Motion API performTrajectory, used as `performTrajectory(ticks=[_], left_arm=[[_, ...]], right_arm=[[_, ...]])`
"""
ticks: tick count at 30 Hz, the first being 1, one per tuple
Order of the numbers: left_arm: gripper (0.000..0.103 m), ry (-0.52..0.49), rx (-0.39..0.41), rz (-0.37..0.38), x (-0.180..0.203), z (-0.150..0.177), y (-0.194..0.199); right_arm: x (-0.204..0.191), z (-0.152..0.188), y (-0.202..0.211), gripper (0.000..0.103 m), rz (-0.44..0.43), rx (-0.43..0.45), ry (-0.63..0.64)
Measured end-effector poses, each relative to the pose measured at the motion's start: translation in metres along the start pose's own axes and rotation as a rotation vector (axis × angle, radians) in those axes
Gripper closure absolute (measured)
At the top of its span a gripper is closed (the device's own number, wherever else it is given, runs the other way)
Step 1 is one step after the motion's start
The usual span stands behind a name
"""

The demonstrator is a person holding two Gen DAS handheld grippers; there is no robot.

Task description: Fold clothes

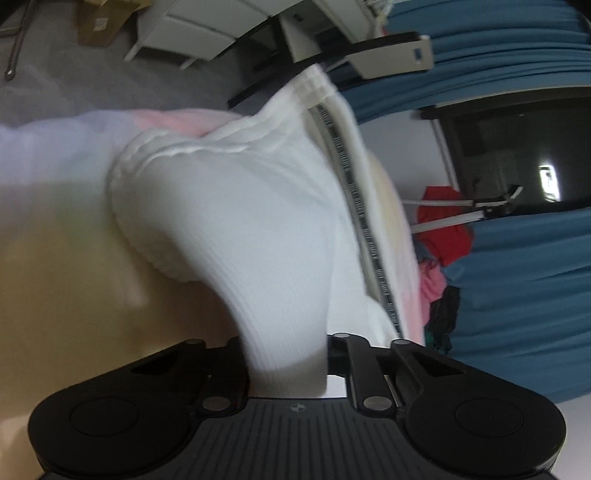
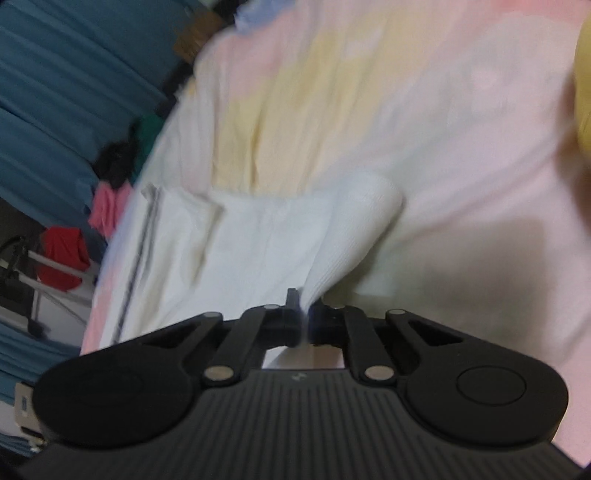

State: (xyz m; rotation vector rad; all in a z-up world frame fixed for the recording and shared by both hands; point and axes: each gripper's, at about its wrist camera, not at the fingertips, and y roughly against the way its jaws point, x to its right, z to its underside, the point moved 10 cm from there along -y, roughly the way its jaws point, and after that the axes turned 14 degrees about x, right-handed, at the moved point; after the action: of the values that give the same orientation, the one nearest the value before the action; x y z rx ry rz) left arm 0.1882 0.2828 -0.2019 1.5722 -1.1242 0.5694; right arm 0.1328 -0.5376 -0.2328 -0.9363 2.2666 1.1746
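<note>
White ribbed garment (image 1: 258, 229) pinched at one end in the left gripper (image 1: 288, 354), cloth bunched thick between the two black fingers (image 1: 341, 349) and rising away in a long fold. Hem of the same garment turned up at the far end, with a striped black-and-white band (image 1: 364, 218) running down its right side. Underneath, a pastel sheet (image 1: 55, 147) in pink, yellow and pale lilac patches.

From the right wrist view: right gripper (image 2: 304, 323) pressed nearly together on a thin tuck of the white garment (image 2: 258, 236), one rounded ribbed lobe lifted just beyond the tips. Rest of the garment lying flat to the left on the pastel sheet (image 2: 461, 129), striped band along its left border. Both views blurred.

Around the edges: blue curtain (image 1: 517, 74), a red cloth (image 1: 443, 221) and a pink cloth (image 1: 430, 288) hanging on a white rack (image 1: 450, 216), dark window (image 1: 517, 147), white cabinet (image 1: 192, 29), cardboard box (image 1: 103, 22) on grey floor.
</note>
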Motion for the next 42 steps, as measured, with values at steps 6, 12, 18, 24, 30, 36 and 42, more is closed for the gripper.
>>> performTrajectory(ticks=[6,12,18,24,30,36,42], left_arm=[[0.093,-0.004,0.08,0.14,0.027,-0.013,0.049],[0.093,-0.046,0.082,0.157,0.064,-0.032,0.059],[0.093,-0.138,0.095,0.084,0.123,-0.062,-0.002],[0.092,-0.289,0.128,-0.07,0.161,-0.079,-0.123],[0.092,-0.386,0.103,-0.251,0.151,-0.077,-0.237],[0.089,-0.461,0.125,-0.26,0.148,-0.07,-0.274],[0.062,-0.463,0.14,-0.213,0.154,-0.067,-0.259]], right_arm=[[-0.028,-0.04,0.046,0.097,-0.098,0.209,0.064],[-0.059,-0.066,0.039,0.098,-0.133,0.229,0.093],[-0.153,-0.069,-0.023,0.097,-0.123,0.195,0.213],[-0.261,-0.042,-0.121,0.097,-0.077,0.186,0.397],[-0.297,0.008,-0.217,0.097,0.022,0.119,0.583],[-0.294,0.041,-0.255,0.095,0.127,0.094,0.705],[-0.32,0.047,-0.228,0.068,0.012,0.038,0.663]])
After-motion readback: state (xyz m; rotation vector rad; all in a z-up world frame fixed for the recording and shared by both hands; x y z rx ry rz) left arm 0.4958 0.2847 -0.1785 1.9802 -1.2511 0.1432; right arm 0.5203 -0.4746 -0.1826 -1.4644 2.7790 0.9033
